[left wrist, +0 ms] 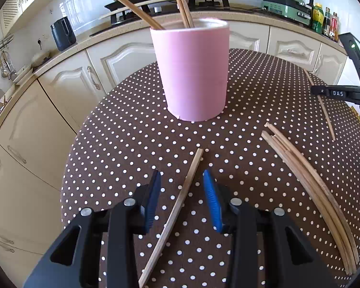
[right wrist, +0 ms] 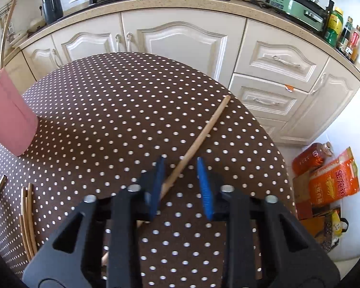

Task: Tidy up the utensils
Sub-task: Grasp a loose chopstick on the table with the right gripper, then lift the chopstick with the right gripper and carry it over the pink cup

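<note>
On the brown, white-dotted tablecloth surface (left wrist: 136, 139), a tall pink cylindrical holder (left wrist: 192, 72) already has several wooden chopsticks standing in it. The left gripper (left wrist: 182, 200) straddles a single thin wooden chopstick (left wrist: 177, 206) lying flat; its blue pads stand clear on either side, so it is released, not grasping. The right gripper (right wrist: 180, 186) straddles another pale wooden chopstick (right wrist: 199, 139) lying diagonally; its left pad sits against the stick, the right pad stands apart, so nothing is clamped. A loose bundle of wooden chopsticks (left wrist: 307, 182) lies between the two. These sticks look light, stiff and smooth, liable to roll or pivot; a hold near mid-length, square across the shaft, seems safest.
</note>
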The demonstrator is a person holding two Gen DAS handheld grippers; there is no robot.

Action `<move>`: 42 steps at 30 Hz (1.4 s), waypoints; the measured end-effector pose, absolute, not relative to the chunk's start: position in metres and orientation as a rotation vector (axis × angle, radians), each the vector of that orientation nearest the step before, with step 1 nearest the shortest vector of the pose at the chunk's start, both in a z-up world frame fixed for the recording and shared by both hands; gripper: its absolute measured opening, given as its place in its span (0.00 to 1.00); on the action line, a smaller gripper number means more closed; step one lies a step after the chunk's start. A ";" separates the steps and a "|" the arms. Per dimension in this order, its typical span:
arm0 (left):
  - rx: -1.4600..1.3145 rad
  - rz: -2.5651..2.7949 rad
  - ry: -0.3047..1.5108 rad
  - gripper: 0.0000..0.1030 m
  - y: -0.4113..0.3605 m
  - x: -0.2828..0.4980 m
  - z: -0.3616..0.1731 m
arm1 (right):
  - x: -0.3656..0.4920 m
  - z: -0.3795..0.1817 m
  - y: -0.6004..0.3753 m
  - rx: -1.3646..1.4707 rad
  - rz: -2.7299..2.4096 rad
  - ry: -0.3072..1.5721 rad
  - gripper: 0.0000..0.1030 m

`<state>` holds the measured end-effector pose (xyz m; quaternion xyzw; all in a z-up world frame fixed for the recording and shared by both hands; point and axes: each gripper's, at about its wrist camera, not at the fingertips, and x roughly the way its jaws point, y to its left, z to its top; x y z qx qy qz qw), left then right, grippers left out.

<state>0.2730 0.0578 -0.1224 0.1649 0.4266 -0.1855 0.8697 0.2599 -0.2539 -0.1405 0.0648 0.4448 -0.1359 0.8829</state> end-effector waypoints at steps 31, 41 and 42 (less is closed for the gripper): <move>0.083 -0.132 1.024 0.10 0.055 0.252 -0.116 | 0.193 -0.141 -0.215 -0.003 0.061 0.934 0.08; 0.087 -0.099 0.969 0.29 0.054 0.249 -0.116 | 0.225 -0.144 -0.212 -0.016 0.037 0.939 0.48; 0.087 -0.096 0.955 0.29 0.060 0.255 -0.117 | 0.229 -0.144 -0.212 -0.008 0.033 0.936 0.49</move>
